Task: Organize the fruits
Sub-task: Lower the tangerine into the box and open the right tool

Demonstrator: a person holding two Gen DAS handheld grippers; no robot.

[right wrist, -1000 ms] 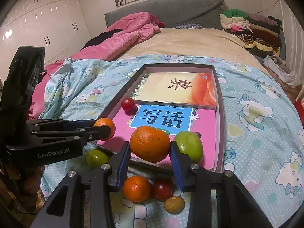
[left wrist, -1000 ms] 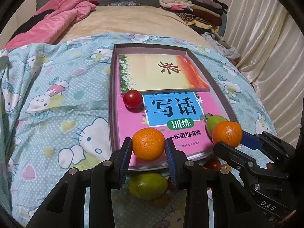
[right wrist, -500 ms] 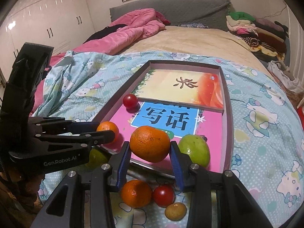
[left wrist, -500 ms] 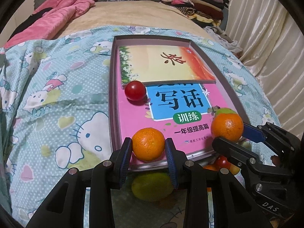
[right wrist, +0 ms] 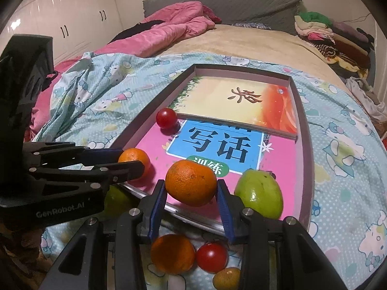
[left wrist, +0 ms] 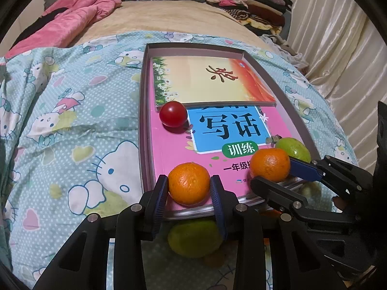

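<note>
While I hold both tools over the shallow grey cardboard box, my left gripper, at lower centre of its view, is clamped on a small round orange tangerine. My right gripper is clamped on a larger orange tangerine above the pink book, just left of a green fruit.
</note>
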